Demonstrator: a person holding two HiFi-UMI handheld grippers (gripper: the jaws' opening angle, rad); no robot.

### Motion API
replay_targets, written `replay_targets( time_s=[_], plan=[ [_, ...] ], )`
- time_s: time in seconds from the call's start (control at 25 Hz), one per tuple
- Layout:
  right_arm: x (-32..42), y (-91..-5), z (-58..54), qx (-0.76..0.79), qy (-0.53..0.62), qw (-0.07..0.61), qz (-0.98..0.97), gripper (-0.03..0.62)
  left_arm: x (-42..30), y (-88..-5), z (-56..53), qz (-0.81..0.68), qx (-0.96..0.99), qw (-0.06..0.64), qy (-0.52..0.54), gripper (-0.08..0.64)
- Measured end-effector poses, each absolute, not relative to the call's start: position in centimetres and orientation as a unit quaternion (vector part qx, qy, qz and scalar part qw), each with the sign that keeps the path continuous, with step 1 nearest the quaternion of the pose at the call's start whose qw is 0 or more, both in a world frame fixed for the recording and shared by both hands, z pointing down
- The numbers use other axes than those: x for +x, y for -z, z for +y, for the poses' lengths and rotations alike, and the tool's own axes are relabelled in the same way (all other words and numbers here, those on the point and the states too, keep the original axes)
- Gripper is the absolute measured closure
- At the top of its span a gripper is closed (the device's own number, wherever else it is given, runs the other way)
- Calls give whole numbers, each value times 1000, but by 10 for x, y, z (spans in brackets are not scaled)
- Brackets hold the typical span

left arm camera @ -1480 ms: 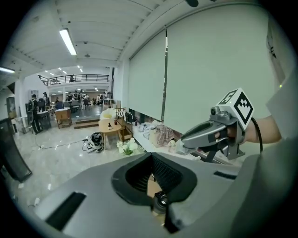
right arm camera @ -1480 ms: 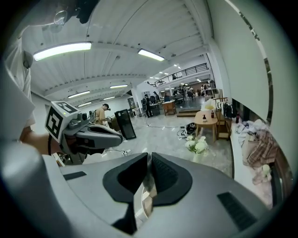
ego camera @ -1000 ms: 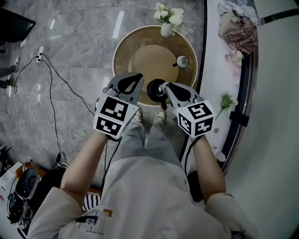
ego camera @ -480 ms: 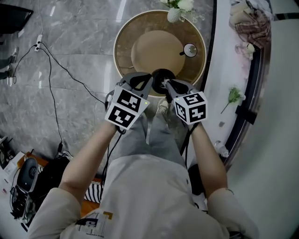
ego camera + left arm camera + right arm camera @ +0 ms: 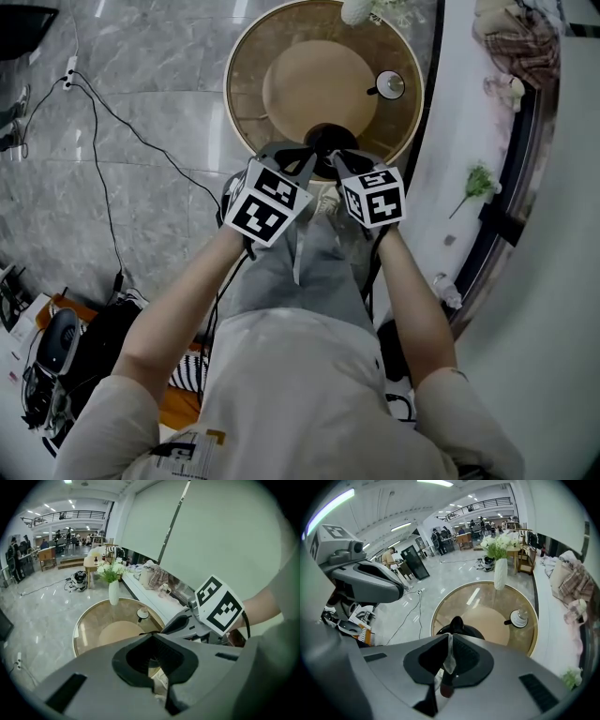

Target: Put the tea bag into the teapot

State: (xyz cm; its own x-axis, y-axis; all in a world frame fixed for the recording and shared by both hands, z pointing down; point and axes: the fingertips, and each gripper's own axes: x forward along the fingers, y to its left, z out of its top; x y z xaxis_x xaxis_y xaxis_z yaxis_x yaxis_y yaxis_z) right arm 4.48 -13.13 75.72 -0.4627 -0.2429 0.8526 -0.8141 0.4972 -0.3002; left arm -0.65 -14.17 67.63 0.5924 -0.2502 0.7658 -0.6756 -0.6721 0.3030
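A black teapot (image 5: 325,139) stands at the near edge of the round glass table (image 5: 246,84). In the right gripper view it (image 5: 457,625) shows just beyond the jaw tips. My right gripper (image 5: 449,637) is shut on a pale tea bag (image 5: 449,657), which hangs down between the pads. In the head view the right gripper (image 5: 337,159) sits just on the near side of the teapot. My left gripper (image 5: 298,157) is close beside it on the left. Its jaws (image 5: 152,637) meet at the tips, and I see nothing held between them.
A lidded cup (image 5: 389,84) stands on the table's right side and a white vase of flowers (image 5: 500,573) at its far edge. A white curved bench (image 5: 441,159) with clothes runs along the right. Cables (image 5: 103,159) trail over the marble floor to the left.
Both grippers have come down and forward together toward the teapot and now sit right at it. The tea bag stays pinched in the right gripper.
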Motion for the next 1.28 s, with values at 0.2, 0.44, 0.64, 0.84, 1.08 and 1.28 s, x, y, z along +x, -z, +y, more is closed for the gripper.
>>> replay_targets(
  time_s=[0.2,0.44,0.64,0.84,1.08,1.28],
  plan=[
    [44,-781,-128,338,-371,406,-764,563,-6,-693,-136,-269,836,313,-361,552],
    [41,-798,-133,352,-420,382,-744,563,-26,-704,-141,-288,823,330,-362,552],
    [36,-798,-133,336,-406,398,-751,484,-36,-706,-145,-291,818,330,-370,552],
    [38,-791,-131,340,-411,390,-751,466,-34,-702,-141,-293,818,331,-368,552],
    [45,-759,-128,348,-420,366,-754,477,-34,-679,-141,-298,823,318,-365,552],
    [49,-709,-139,376,-384,337,-773,537,-34,-645,-146,-311,831,300,-349,552]
  ],
)
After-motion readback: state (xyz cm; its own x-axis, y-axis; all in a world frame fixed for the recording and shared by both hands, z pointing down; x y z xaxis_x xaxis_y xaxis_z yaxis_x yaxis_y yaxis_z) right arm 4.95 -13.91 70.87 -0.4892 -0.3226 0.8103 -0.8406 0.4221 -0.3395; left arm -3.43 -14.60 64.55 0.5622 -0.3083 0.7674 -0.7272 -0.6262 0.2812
